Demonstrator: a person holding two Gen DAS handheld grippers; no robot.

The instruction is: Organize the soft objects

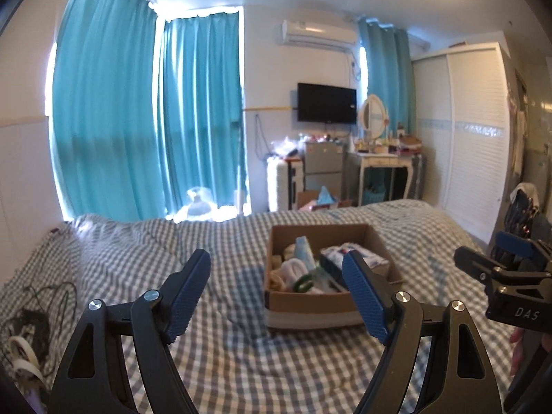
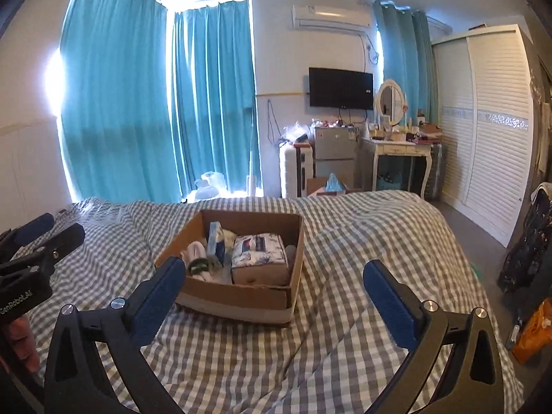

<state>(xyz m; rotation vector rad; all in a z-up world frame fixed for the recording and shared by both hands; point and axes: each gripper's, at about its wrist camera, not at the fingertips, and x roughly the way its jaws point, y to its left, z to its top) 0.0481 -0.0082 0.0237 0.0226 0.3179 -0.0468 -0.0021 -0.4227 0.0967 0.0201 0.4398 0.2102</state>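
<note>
A bed [image 1: 214, 362] covered in grey-and-white check fills the lower half of both views, with teal curtains [image 2: 120, 103] hanging behind it and a white wardrobe [image 2: 490, 131] standing at the right wall. On the bed sits an open cardboard box [image 2: 238, 298], flat on the cover and well short of the far edge. Inside the box lie the soft things: a patterned pack [image 2: 258, 253] takes up the right half, a pale blue pack [image 2: 215, 241] stands tilted at the middle, and white socks [image 2: 195, 252] lie at the left with a small green item [image 2: 200, 265] just in front of them. The left claw [image 1: 277, 293] hovers above the bed with its jaws spread wide and nothing between them; in its own view the box lies ahead and slightly right of the gap, and its right finger [image 1: 365, 296] overlaps the box's near right corner. The right claw [image 2: 272, 300] is likewise spread wide and holds nothing; in its view the box lies ahead between the fingers, nearer the left one, whose tip [image 2: 165, 283] overlaps the box's near left corner. Whether either finger touches the cardboard cannot be told. Each claw shows at the edge of the other's view, so the two flank the box.
</note>
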